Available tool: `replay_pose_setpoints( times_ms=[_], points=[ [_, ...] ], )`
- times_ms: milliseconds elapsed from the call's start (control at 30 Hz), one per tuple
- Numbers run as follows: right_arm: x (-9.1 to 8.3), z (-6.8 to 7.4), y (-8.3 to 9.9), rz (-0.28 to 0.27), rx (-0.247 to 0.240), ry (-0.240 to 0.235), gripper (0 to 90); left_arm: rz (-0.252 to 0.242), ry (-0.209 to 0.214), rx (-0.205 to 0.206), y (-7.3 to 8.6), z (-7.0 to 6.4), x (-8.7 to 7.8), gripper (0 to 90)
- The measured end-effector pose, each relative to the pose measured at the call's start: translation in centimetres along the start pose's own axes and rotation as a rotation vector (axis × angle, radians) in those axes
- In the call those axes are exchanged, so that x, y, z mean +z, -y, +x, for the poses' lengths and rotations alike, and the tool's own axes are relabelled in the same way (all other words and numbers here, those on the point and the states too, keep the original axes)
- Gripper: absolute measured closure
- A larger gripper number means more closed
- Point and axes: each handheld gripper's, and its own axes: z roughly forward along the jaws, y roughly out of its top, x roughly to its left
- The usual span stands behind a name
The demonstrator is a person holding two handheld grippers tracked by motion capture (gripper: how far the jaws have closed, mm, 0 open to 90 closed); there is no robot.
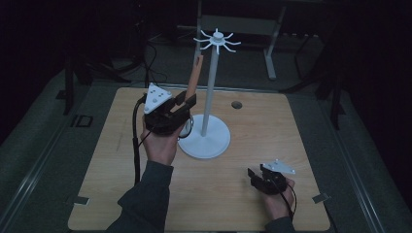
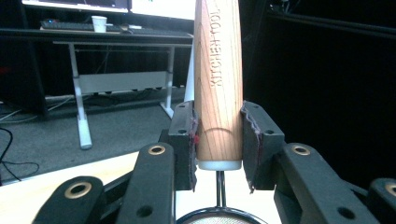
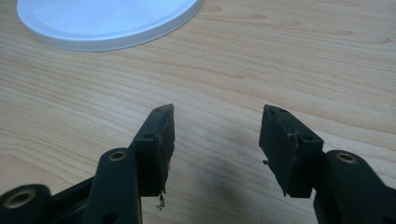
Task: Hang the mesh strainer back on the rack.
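Clamped between the jaws of the left gripper point(image 1: 187, 99): a wooden handle point(image 2: 218, 84) stamped "KITCHEN TOOL", standing nearly upright, with a thin metal stem and the rim of a strainer point(image 2: 217, 217) below it. Raised just beside the pole of a white hanging rack point(image 1: 210, 87), near its round base point(image 3: 107, 21), on the wooden table point(image 1: 272, 131). Low near the table's front edge, well apart: the right gripper point(image 3: 217, 140), jaws spread, gripping nothing.
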Motion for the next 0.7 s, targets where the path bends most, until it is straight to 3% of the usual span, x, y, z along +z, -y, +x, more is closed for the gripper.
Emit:
replay_pose_setpoints(
  times_ms=[467,700],
  points=[
    [0.0,0.0,0.0,0.0,0.001,0.002,45.0,-0.034,-0.019,-0.016,-1.1,0.1,0.5,68.4],
    [0.0,0.1,0.0,0.0,0.0,0.001,44.9,-0.045,-0.008,-0.038,-1.3,0.0,1.1,68.4]
  ],
)
